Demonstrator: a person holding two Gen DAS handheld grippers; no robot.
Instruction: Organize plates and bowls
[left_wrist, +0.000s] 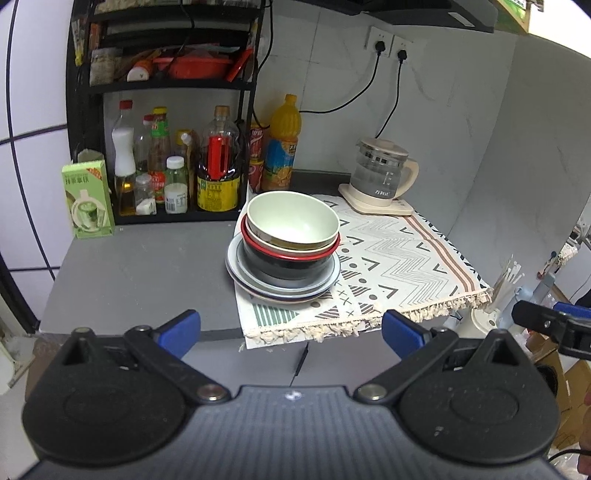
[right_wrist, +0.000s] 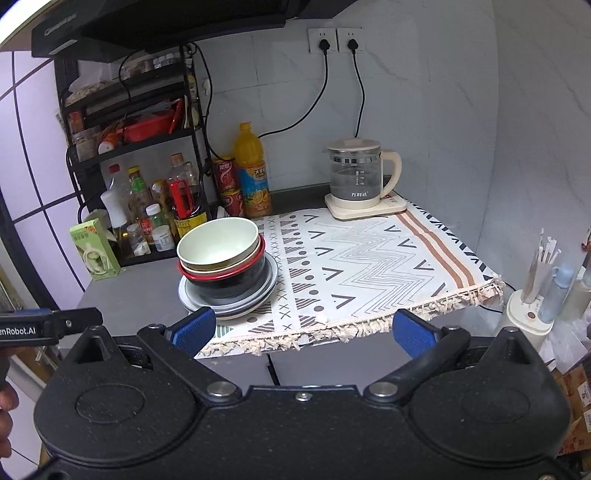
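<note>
A pale green bowl (left_wrist: 293, 220) (right_wrist: 218, 243) tops a stack: under it a beige bowl, then a red-rimmed black bowl (left_wrist: 290, 263) (right_wrist: 229, 278), all resting on grey-blue plates (left_wrist: 240, 273) (right_wrist: 266, 286). The stack stands at the left edge of a patterned cloth (left_wrist: 399, 254) (right_wrist: 369, 258) on a grey counter (left_wrist: 140, 273) (right_wrist: 140, 291). My left gripper (left_wrist: 291, 330) is open, held in front of the counter's edge below the stack, nothing between its blue pads. My right gripper (right_wrist: 304, 328) is open too, off the front edge and right of the stack.
A black rack (left_wrist: 166, 85) (right_wrist: 136, 118) with sauce bottles, an orange juice bottle (left_wrist: 282, 142) (right_wrist: 253, 171), red cans and a green carton (left_wrist: 86, 199) (right_wrist: 94, 251) stand left and behind. A glass kettle (left_wrist: 382, 177) (right_wrist: 358, 177) sits at the back right. A holder with sticks (right_wrist: 532, 295) stands off the counter's right.
</note>
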